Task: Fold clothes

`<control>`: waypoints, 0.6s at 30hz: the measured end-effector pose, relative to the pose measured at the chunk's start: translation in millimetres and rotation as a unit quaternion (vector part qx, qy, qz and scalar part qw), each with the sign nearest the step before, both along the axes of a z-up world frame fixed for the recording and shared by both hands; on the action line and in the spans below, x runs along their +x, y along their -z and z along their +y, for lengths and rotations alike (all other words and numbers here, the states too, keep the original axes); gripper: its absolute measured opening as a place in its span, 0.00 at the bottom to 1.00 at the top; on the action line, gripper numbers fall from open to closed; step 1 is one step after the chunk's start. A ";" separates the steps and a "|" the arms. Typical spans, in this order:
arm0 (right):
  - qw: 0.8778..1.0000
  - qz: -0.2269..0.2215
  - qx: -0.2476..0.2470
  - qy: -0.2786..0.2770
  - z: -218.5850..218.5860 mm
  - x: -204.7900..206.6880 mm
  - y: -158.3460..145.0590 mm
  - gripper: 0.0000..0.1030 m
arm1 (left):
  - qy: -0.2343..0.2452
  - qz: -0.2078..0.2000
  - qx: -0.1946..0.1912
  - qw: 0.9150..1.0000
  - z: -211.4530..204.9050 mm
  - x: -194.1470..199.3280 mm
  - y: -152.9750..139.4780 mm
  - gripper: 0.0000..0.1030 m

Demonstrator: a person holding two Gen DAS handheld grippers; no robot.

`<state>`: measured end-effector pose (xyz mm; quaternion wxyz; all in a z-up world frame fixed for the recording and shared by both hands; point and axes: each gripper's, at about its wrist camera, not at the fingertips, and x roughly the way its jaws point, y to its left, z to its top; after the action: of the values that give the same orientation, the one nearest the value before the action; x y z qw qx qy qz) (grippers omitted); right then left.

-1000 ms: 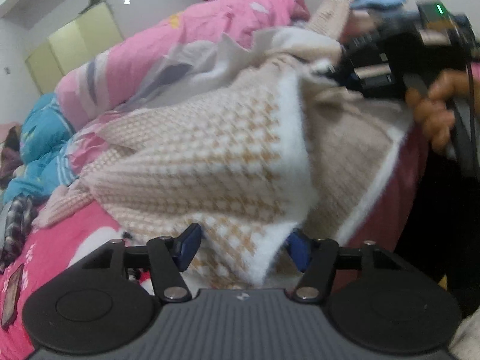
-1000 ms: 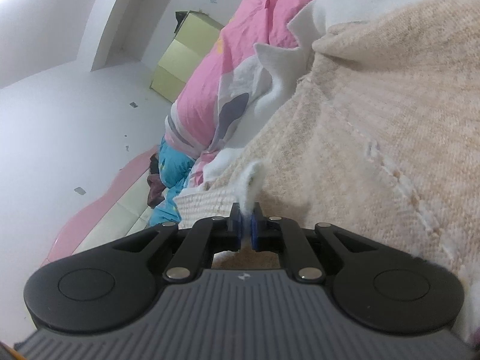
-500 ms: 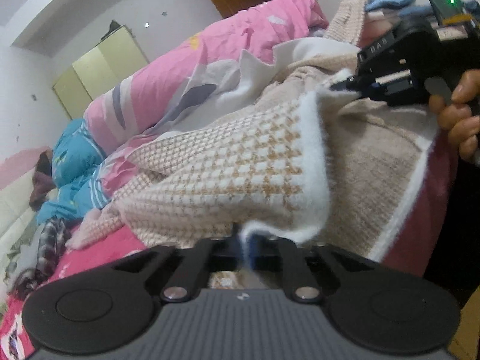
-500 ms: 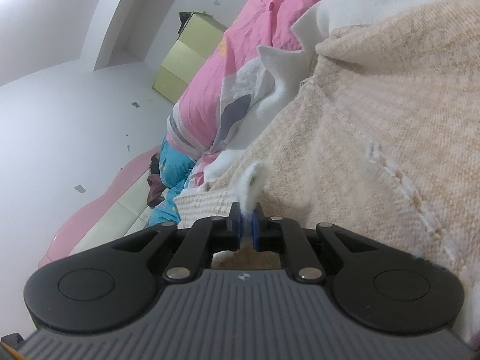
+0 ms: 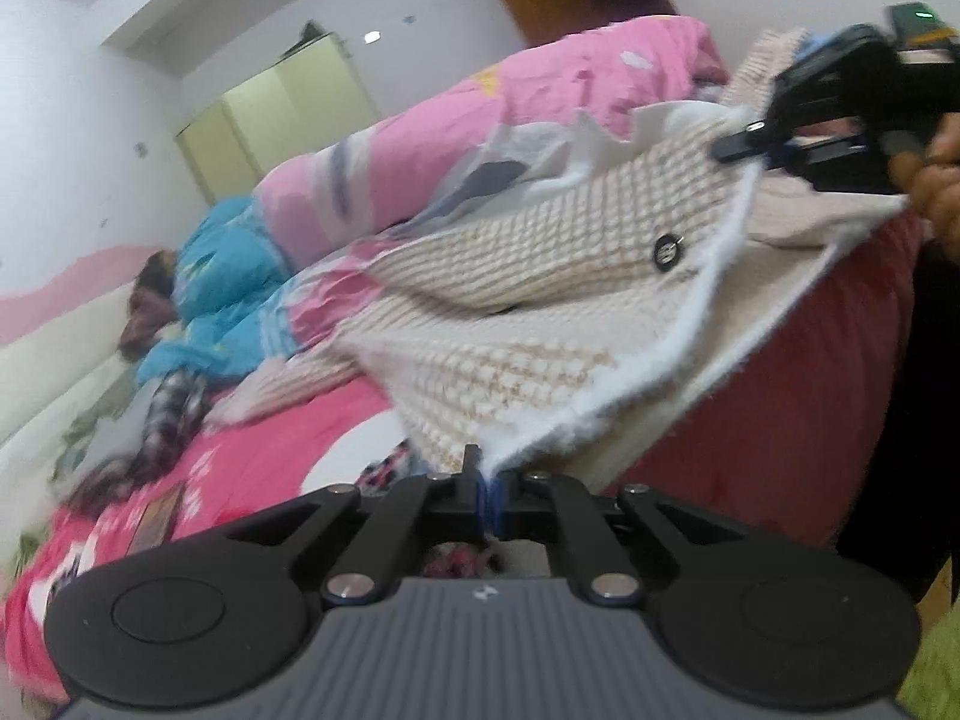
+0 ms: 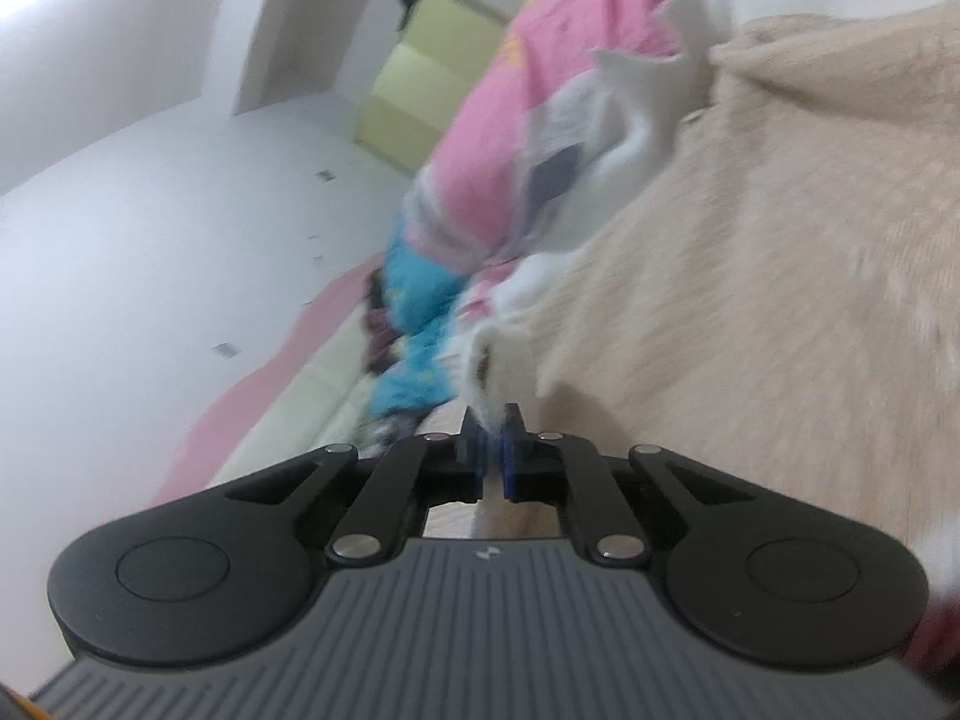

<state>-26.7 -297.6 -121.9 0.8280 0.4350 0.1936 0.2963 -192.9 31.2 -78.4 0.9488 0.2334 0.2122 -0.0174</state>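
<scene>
A beige knitted cardigan [image 5: 540, 312] with white fluffy trim and a dark button [image 5: 667, 251] is lifted off the bed and stretched between both grippers. My left gripper [image 5: 487, 483] is shut on the trim at a lower corner. In the left wrist view my right gripper [image 5: 759, 144] is shut on the trim at the upper right, with a hand [image 5: 942, 186] behind it. The right wrist view shows that gripper [image 6: 492, 444] shut on the white trim [image 6: 504, 354], with the cardigan's plain beige inside [image 6: 750, 300] spreading to the right.
A bed with a red-pink sheet [image 5: 252, 468] lies below. A rolled pink quilt [image 5: 480, 138] and a blue quilt [image 5: 222, 288] lie behind the cardigan. Dark clothes [image 5: 162, 414] lie at the left, a pale green wardrobe [image 5: 270, 120] stands at the back wall.
My left gripper shut on the cardigan's trimmed corner, then drew it out and up, so the front panel lifted and the button came into view. The right gripper kept its grip and rose slightly.
</scene>
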 end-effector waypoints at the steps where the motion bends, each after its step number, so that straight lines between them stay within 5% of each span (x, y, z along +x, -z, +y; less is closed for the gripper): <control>1: 1.000 0.001 0.001 -0.009 3.9 -7.6 -0.8 0.04 | -0.006 0.008 -0.012 1.000 7.0 -1.6 1.3 0.03; 7: 0.997 0.072 -0.004 -0.014 13.9 -30.4 27.8 0.04 | 0.009 0.102 -0.130 0.986 46.6 10.4 17.7 0.07; 9: 0.995 0.095 -0.004 0.001 8.5 -32.0 34.6 0.07 | 0.032 0.128 -0.165 0.977 61.0 11.2 15.2 0.20; 11: 0.995 0.098 -0.007 0.007 2.4 -33.9 31.7 0.08 | 0.056 0.148 -0.206 0.966 75.8 7.5 11.6 0.43; 14: 0.995 0.091 -0.027 0.012 -7.0 -35.6 18.5 0.11 | 0.066 0.170 -0.297 0.937 98.8 2.1 8.3 0.65; 18: 0.995 0.064 -0.067 0.035 -22.0 -38.3 -4.3 0.30 | 0.028 0.184 -0.426 0.886 121.7 16.6 11.3 0.70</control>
<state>-65.0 -319.7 -117.6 0.8511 0.4030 0.2501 0.2249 -176.3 153.0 -89.6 0.9002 -0.1945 0.3482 -0.1750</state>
